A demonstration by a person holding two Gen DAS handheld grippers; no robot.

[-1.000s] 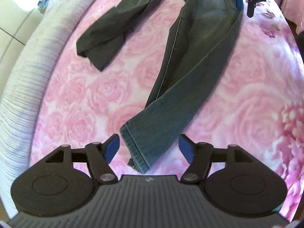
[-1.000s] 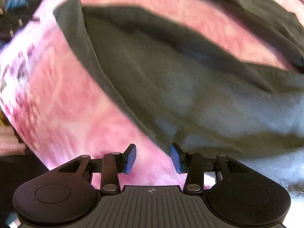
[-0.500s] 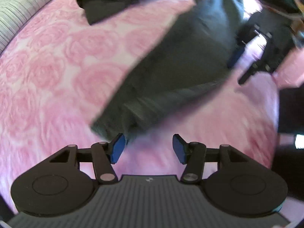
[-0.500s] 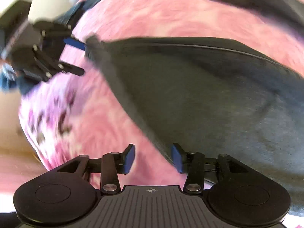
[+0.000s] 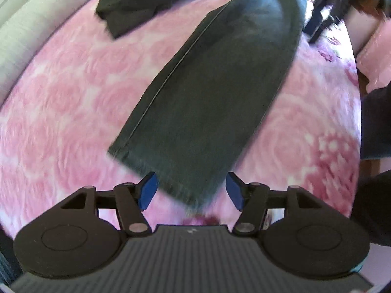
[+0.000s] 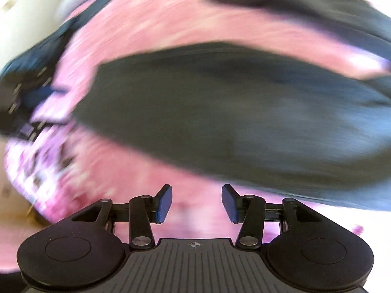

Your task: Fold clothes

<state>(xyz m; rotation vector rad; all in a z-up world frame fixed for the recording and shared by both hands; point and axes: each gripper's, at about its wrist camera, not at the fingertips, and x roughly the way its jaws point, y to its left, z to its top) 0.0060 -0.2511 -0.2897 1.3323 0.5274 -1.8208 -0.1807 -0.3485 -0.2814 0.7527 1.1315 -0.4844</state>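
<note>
I see the dark grey denim trousers (image 5: 215,92) spread across the pink rose-patterned bedspread (image 5: 73,102), one leg running from the top of my left wrist view down toward me, its hem edge lying just in front of my left gripper (image 5: 190,191). That gripper's blue-padded fingers (image 5: 146,190) stand wide apart with nothing between them; the hem sits just beyond the gap, and I cannot tell whether it touches either pad. The other trouser leg (image 5: 136,12) lies bunched, farther from me than the hem and off to its left. A pale grey ribbed cushion (image 5: 27,39) borders the bedspread beyond that leg.

My right wrist view is heavily blurred. There, my right gripper (image 6: 196,202) is also spread open and holds nothing, with pink bedspread showing between its fingers and the trousers' dark cloth (image 6: 232,112) just past them. In the left wrist view, the right gripper (image 5: 320,24) appears beside the trouser leg's far right edge.
</note>
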